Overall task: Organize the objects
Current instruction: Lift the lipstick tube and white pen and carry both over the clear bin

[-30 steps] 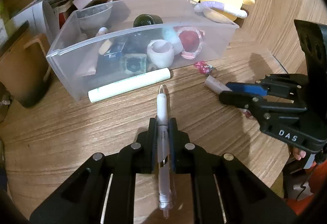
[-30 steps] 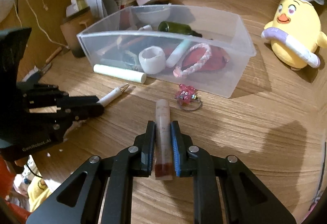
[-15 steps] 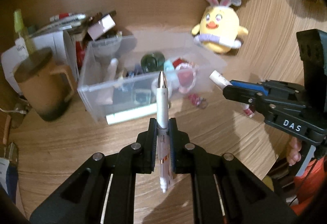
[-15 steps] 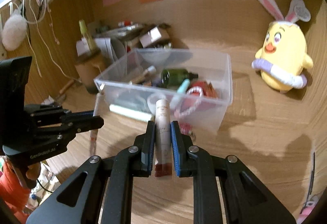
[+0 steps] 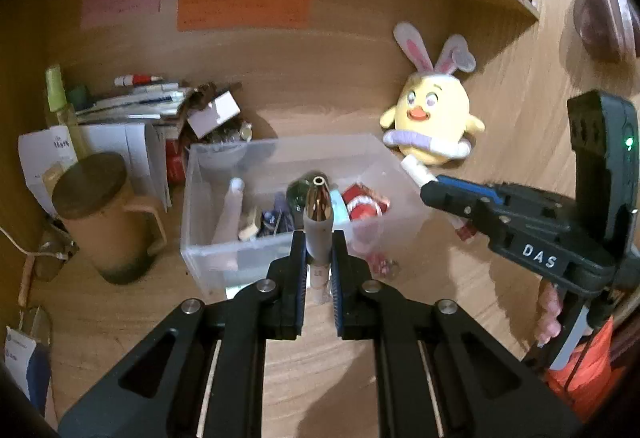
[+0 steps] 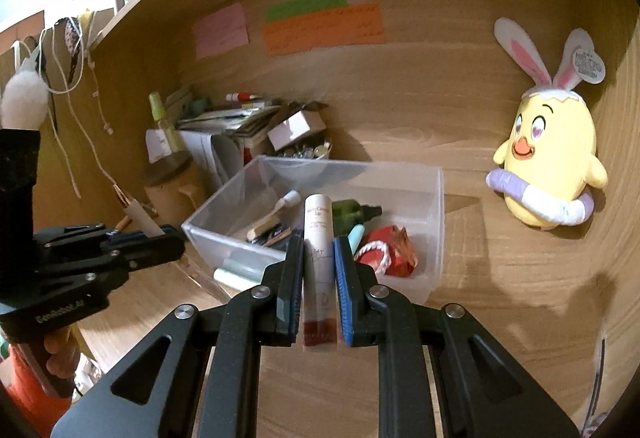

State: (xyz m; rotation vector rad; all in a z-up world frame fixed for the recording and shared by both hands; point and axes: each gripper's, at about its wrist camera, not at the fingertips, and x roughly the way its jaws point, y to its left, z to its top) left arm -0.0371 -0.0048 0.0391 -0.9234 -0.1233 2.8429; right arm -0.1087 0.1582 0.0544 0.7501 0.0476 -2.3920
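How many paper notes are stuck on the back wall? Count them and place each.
3. A pink note sits furthest left, a green note is to its right, and an orange note lies directly under the green one. None appears hidden.

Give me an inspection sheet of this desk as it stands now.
Surface: wooden desk, mostly bare in front.
Job's things: pen and tube, both held; clear bin part-filled with small items; keychain on the desk by the bin.
Clutter: lidded mug, stacked papers and boxes, spray bottle.
Grippers: left claw shut on pen; right claw shut on tube.
Cables: cords hanging at left.
Surroundings: plush chick, sticky notes on the back panel.
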